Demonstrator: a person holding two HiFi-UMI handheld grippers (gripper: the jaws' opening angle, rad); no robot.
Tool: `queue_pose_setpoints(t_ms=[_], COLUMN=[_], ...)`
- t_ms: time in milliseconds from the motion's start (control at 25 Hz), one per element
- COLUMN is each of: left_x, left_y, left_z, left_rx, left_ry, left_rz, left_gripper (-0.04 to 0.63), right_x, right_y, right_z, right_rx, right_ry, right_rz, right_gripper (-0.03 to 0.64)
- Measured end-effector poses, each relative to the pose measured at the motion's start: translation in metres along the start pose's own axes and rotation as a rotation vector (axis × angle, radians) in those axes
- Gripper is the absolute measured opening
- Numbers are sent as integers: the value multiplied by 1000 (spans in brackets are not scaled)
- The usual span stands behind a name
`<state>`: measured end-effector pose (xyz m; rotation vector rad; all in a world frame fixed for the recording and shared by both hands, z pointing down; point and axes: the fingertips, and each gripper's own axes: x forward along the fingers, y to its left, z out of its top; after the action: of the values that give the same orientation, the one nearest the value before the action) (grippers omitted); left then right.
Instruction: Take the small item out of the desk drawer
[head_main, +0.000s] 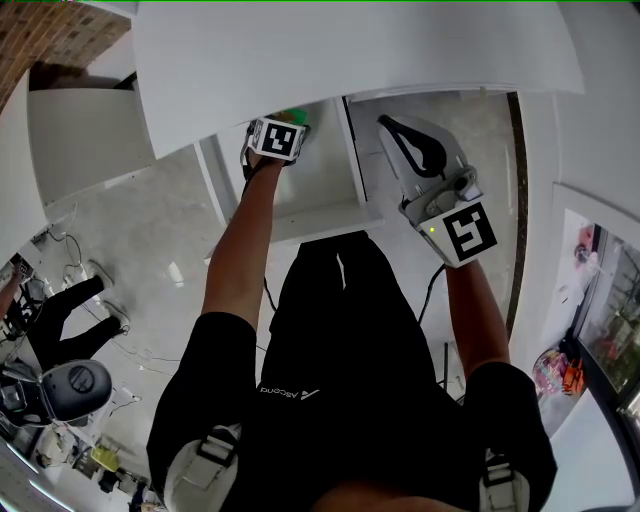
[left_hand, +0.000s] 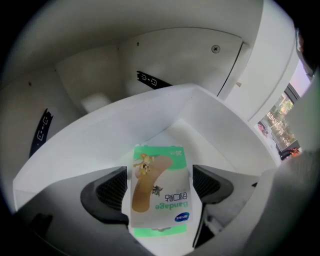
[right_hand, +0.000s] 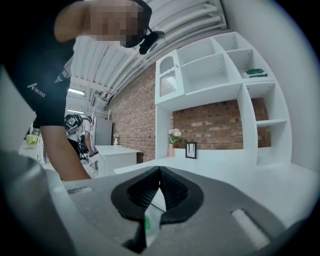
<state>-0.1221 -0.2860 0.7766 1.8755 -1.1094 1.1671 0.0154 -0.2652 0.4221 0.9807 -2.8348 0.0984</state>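
A green and white bandage packet (left_hand: 160, 190) lies flat on the floor of the open white drawer (left_hand: 165, 107). My left gripper (left_hand: 159, 192) points steeply down into the drawer, open, with one jaw on either side of the packet and neither pad pressing on it. In the head view only the left gripper's marker cube (head_main: 275, 140) shows over the drawer (head_main: 325, 195), with a bit of green (head_main: 296, 117) beside it. My right gripper (head_main: 400, 135) hangs to the right of the drawer, shut, with nothing between its fingertips (right_hand: 160, 172).
The white desk top (head_main: 350, 50) overhangs the back of the drawer. A white shelf unit (right_hand: 215, 70) stands against a brick wall beyond the desk. Another person (head_main: 70, 320) and cables are on the grey floor at the left.
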Motion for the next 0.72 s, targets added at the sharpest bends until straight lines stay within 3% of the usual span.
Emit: queue_pose_setpoints(t_ms=[400, 720], left_x=[4, -7], left_y=[-7, -17], left_z=[-5, -5], left_rx=[5, 42], left_ry=[16, 16], left_rz=[3, -2], left_gripper=[344, 342], right_x=[-5, -8], right_y=[1, 1], right_z=[-9, -8], right_rx=[11, 12], right_ry=[10, 6], right_rz=[-7, -13], right_gripper=[3, 3])
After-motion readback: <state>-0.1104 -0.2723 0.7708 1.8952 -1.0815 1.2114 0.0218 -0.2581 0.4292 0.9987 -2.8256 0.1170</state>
